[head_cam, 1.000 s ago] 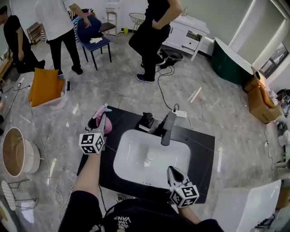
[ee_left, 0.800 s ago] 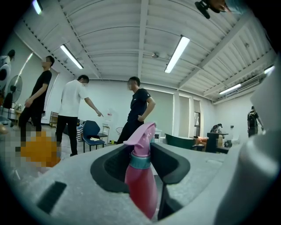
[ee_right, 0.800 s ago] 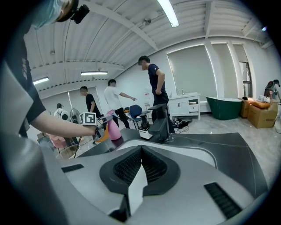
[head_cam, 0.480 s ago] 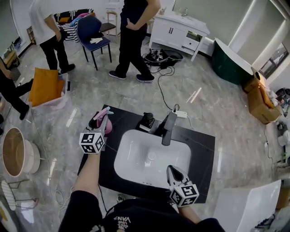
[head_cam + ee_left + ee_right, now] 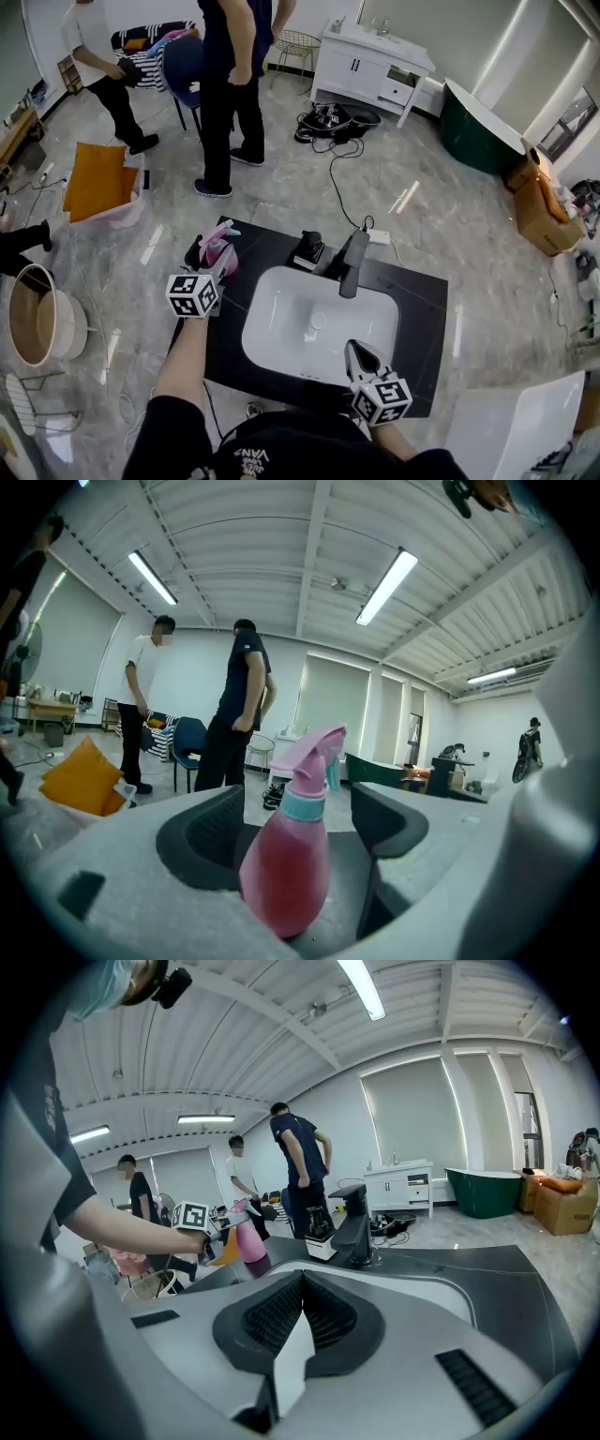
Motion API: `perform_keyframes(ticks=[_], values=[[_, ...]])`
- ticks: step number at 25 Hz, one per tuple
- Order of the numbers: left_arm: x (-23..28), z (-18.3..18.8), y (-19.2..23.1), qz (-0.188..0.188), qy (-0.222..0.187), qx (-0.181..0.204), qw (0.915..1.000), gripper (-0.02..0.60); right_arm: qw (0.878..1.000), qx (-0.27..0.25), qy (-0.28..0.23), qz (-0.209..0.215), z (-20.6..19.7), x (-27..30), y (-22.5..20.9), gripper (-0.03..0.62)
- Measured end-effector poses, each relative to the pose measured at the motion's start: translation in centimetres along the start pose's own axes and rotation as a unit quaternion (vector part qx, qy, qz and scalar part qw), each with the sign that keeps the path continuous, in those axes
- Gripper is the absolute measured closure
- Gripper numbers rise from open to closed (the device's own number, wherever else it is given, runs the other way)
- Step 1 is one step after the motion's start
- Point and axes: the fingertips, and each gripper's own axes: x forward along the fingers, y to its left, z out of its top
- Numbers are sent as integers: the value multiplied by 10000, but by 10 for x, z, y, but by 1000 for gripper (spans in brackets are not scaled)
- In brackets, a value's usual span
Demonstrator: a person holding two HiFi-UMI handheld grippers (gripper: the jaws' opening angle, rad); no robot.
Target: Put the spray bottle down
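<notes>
— Where is the spray bottle (image 5: 222, 253)?
— Upright on the black counter (image 5: 422, 309), at its far left corner, left of the sink (image 5: 281, 342) (pink, with a pale blue collar).
— And the left hand-held gripper (image 5: 300, 808)?
— Its jaws have just been opening. They stand wide on either side of the bottle, seemingly clear of it.
— The right hand-held gripper (image 5: 300, 1283)?
— Jaws together, empty, at the counter's near edge.

The room is bright and evenly lit — long ceiling tubes (image 5: 389, 585) give the light, and the marble floor (image 5: 281, 202) reflects it in pale streaks. Shadows are soft. Both gripper views bend strongly toward dark round edges; the near spray bottle (image 5: 286, 864) looks slightly soft.
</notes>
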Motion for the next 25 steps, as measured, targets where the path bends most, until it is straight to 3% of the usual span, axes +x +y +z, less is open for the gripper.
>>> perform_keyframes(ticks=[6,18,25], values=[[-21,-2,7,24,154,-46,9999,178,9999,-66,-24,117,2,2,18,594],[-101,11,-9,-187,72,300,9993,179,9988,-225,-169,392,0,-5,68,594],[-157,19,-25,-317,-34,552,9980,229,9983,-223,-307,438,-7,-18,99,594]])
